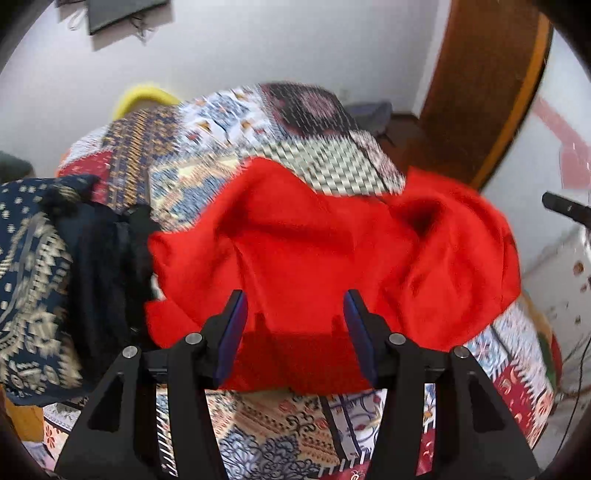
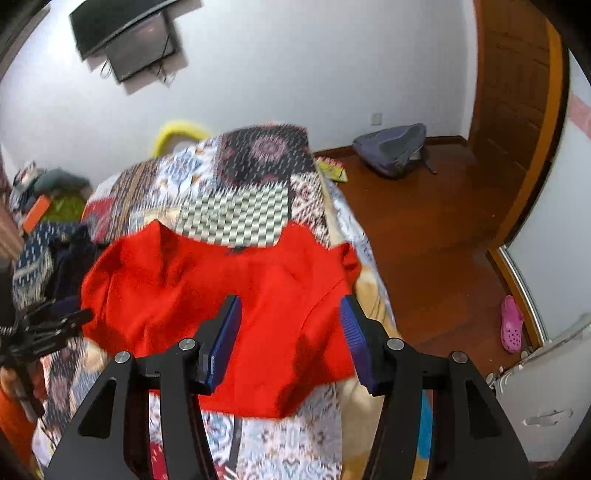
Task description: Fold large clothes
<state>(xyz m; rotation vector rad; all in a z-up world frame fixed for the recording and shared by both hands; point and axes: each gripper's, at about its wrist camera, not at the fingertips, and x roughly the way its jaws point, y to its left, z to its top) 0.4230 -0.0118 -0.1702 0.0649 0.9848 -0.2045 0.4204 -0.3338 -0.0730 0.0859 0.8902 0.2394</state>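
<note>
A large red garment (image 1: 314, 258) lies rumpled across a bed with a patchwork cover (image 1: 236, 125). My left gripper (image 1: 295, 314) hovers over its near edge, jaws apart, nothing between the blue pads. In the right wrist view the same red garment (image 2: 221, 295) spreads over the patchwork cover (image 2: 243, 210), reaching the bed's right side. My right gripper (image 2: 290, 321) stands above it with its blue pads apart and no cloth pinched. The left gripper's black frame (image 2: 48, 332) shows at the left edge of that view.
A pile of dark blue patterned and black clothes (image 1: 55, 277) lies left of the red garment. Right of the bed is wooden floor (image 2: 424, 240) with a grey backpack (image 2: 391, 149), a pink clog (image 2: 511, 325) and a brown door (image 2: 513, 85). A screen (image 2: 122, 33) hangs on the white wall.
</note>
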